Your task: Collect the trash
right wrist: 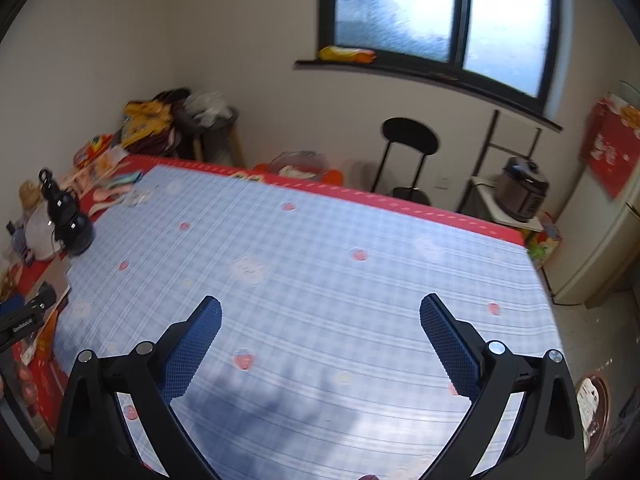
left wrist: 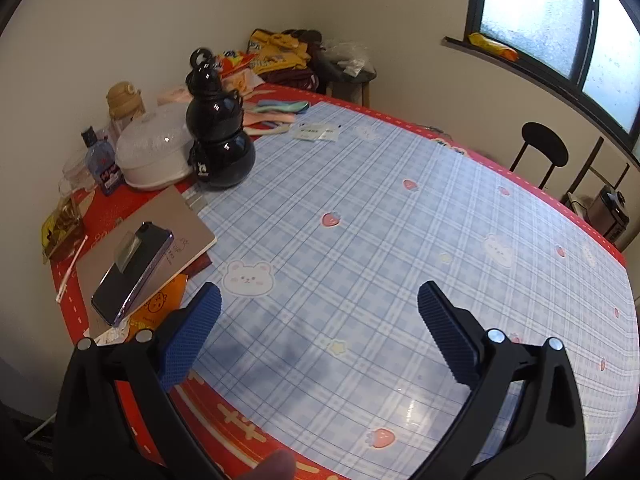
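Observation:
My left gripper (left wrist: pixel 319 296) is open and empty above the near part of a table with a blue plaid cloth (left wrist: pixel 380 220). My right gripper (right wrist: pixel 320 310) is open and empty above the same cloth (right wrist: pixel 320 248); this view is motion-blurred. Small white packets (left wrist: pixel 316 133) lie flat at the far side of the cloth. A wrapped straw (left wrist: pixel 71 268) and a yellow wrapper (left wrist: pixel 56 232) lie on the red table edge at the left. The left gripper's body shows at the left edge of the right wrist view (right wrist: pixel 24 320).
A black gourd bottle (left wrist: pixel 218 136), a white domed lid (left wrist: pixel 154 148), a phone (left wrist: pixel 132 272) on a notebook (left wrist: pixel 160 240) and folded cloths (left wrist: pixel 276 114) crowd the table's left side. A black chair (right wrist: pixel 408 156), a rice cooker (right wrist: pixel 524 194) and a bin (right wrist: pixel 592 404) stand beyond.

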Demonstrator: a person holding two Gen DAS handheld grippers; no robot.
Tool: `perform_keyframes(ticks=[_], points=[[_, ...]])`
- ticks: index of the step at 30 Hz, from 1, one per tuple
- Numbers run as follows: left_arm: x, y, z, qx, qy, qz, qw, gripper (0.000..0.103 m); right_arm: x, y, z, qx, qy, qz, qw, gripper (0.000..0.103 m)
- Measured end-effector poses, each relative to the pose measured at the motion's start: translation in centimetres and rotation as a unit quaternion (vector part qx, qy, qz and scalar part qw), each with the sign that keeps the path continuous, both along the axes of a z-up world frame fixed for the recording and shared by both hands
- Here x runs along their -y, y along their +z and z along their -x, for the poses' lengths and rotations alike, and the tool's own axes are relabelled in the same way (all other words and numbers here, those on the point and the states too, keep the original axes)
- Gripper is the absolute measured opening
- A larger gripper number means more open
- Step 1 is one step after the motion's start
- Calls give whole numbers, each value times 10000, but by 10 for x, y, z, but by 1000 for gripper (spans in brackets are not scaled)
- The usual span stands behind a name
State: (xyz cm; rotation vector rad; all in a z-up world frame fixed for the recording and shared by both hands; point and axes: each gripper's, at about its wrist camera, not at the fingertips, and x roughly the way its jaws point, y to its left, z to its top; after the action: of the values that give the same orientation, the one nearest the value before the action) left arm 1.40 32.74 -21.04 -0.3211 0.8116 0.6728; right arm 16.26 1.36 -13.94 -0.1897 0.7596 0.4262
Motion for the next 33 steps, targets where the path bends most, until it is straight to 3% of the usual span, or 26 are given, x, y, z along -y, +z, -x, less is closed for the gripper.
perform_keyframes(ticks=[9,15,18,24,33], points=[[-29,-10,13,-47,335,83,9994,97,-61,-8,8,-42,569,163,9982,98],[-26,5,24,143,269,108,9995,97,-52,-3,7,62,253,192,9995,98],[-17,19,24,321,-54,154,9994,97,-37,1,10,222,-316,313,9988,98],[23,47,6,499,-1059,-50,9931,97,4,-4,20,-112,-1173,294,9926,98],[71,66,-10,668,-1837,-216,9805,97,42,-11,48,-142,-1751,334,9839,98]])
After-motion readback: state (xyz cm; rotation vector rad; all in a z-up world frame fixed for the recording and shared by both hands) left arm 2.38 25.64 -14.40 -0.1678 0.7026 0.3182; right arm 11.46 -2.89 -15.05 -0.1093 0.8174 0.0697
